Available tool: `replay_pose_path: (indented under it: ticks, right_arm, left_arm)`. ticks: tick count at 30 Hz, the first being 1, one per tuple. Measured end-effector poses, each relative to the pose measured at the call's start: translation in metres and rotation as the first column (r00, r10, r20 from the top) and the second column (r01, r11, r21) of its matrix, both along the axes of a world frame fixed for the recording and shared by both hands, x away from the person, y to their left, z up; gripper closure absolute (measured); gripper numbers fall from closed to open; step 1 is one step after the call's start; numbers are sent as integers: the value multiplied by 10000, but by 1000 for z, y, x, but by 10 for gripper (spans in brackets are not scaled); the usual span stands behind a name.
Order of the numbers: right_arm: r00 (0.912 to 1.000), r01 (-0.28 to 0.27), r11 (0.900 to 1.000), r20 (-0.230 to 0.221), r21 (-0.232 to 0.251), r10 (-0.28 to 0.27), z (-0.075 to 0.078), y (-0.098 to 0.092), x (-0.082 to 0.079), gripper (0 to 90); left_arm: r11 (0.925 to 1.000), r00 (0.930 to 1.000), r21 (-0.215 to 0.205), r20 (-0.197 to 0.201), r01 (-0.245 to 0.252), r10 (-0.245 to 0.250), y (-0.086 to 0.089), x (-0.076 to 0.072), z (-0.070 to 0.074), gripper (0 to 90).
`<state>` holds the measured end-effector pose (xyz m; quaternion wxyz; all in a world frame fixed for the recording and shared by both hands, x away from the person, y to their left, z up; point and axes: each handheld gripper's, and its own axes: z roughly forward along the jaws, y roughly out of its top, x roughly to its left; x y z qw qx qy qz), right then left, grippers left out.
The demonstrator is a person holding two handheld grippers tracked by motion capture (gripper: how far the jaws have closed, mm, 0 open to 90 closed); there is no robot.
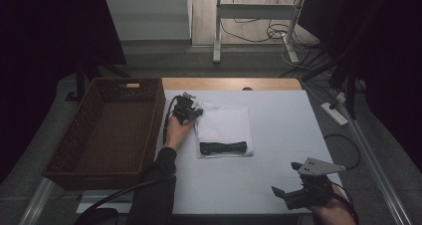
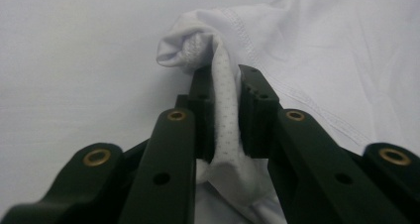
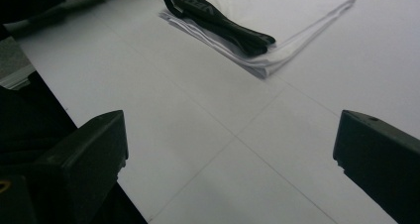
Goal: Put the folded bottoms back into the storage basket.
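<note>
While the left gripper pinches a bunched corner of the folded white garment, its jaws are pressed against the fabric from both sides. In the high view that corner sits at the garment's upper left, centre frame, on the white table. A black band lies across the garment's lower edge. The wicker basket stands left. The right gripper, lower right, is spread, well apart from the garment.

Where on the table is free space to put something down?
Bare table lies between the folded white garment and the right edge, and in front of it. The basket is empty. It is crowded around the left gripper.
</note>
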<state>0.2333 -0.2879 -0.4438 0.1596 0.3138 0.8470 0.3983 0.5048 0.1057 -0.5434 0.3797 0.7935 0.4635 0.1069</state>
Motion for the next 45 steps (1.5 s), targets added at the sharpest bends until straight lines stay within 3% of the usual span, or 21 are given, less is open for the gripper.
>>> replay_pose_path:
  ticks: [4, 9, 14, 23, 26, 32, 45]
  right_arm:
    - [9992, -393, 9990, -55, 227, 394, -2, 3, 4, 16]
    - [9970, -733, 9961, -197, 494, 743, -4, 8, 12, 16]
    - [9940, -825, 9926, -640, 893, 884, -3, 12, 19, 3]
    - [9963, -573, 9957, -598, 721, 617, -5, 24, 35, 0]
    - [9952, -549, 9949, -769, 843, 614, -9, 31, 45, 0]
    - [9919, -765, 9961, -982, 446, 805, -19, 44, 56, 0]
    - [9847, -1323, 9909, -1112, 240, 1342, -26, 67, 84, 0]
  left_arm:
    - [9999, 9999, 128, 116, 43, -45, -1, -1, 0, 804]
    - [10000, 10000, -63, -17, 39, -39, 1, 0, -1, 804]
    - [9999, 9999, 102, 118, 14, -15, -1, -2, 0, 804]
    - [9993, 9995, 377, 318, -10, -2, -4, -4, 0, 803]
    - [9993, 9995, 381, 328, -16, 3, -4, -4, 0, 803]
    - [9993, 9994, 384, 332, -16, 3, -4, -4, 0, 804]
    - [9992, 9994, 393, 340, -21, 8, -4, -4, 0, 804]
